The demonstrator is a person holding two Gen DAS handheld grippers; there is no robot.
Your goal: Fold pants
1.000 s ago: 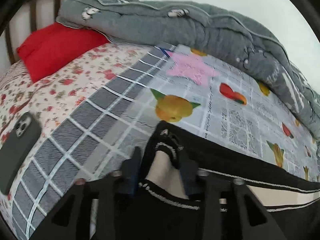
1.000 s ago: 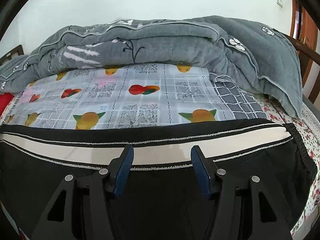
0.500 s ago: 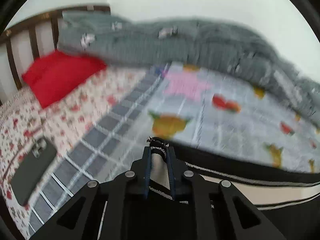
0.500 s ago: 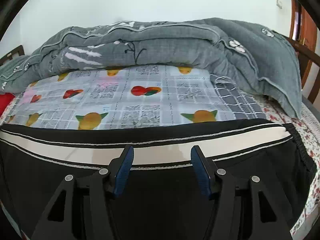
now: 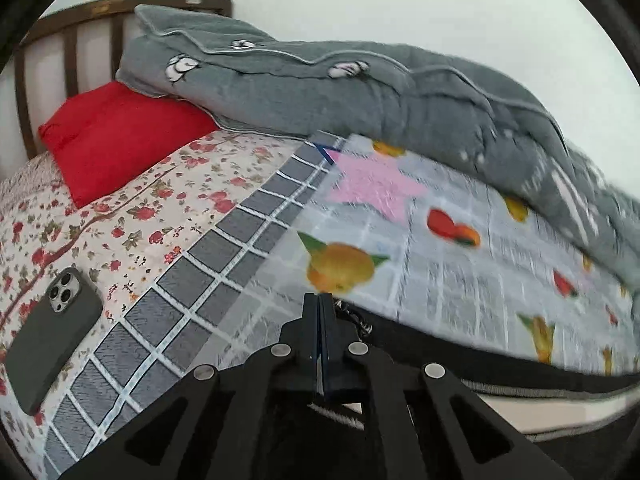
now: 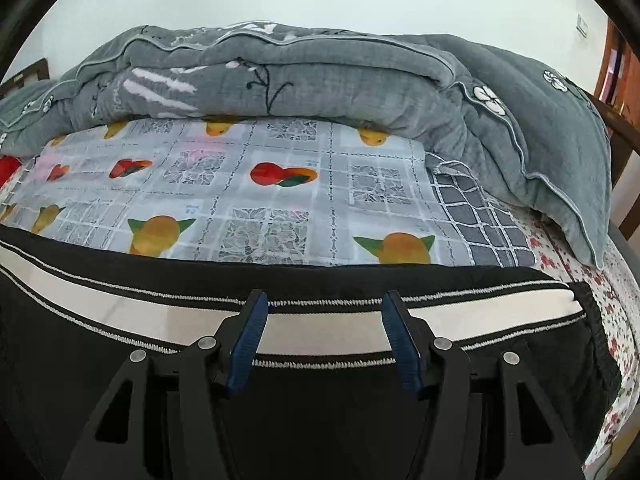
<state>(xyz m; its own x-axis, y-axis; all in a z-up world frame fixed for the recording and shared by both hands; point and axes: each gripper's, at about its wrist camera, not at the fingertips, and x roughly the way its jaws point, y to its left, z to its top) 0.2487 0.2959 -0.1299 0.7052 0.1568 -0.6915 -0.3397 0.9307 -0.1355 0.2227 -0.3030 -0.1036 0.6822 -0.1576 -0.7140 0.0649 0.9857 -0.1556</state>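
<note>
Fruit-print sheet (image 6: 280,200) under grey quilt (image 6: 320,80)

We saw bright, even daylight with soft, faint shadows, strong fisheye bending and black vignetting at every rim, motion blur smearing the right side of the left wrist view over the grey quilt (image 5: 500,120), while the right wrist view stayed sharp.

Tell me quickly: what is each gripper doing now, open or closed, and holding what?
Left gripper: closed on the end of the pants.
Right gripper: open over the pants, holding nothing.
</note>
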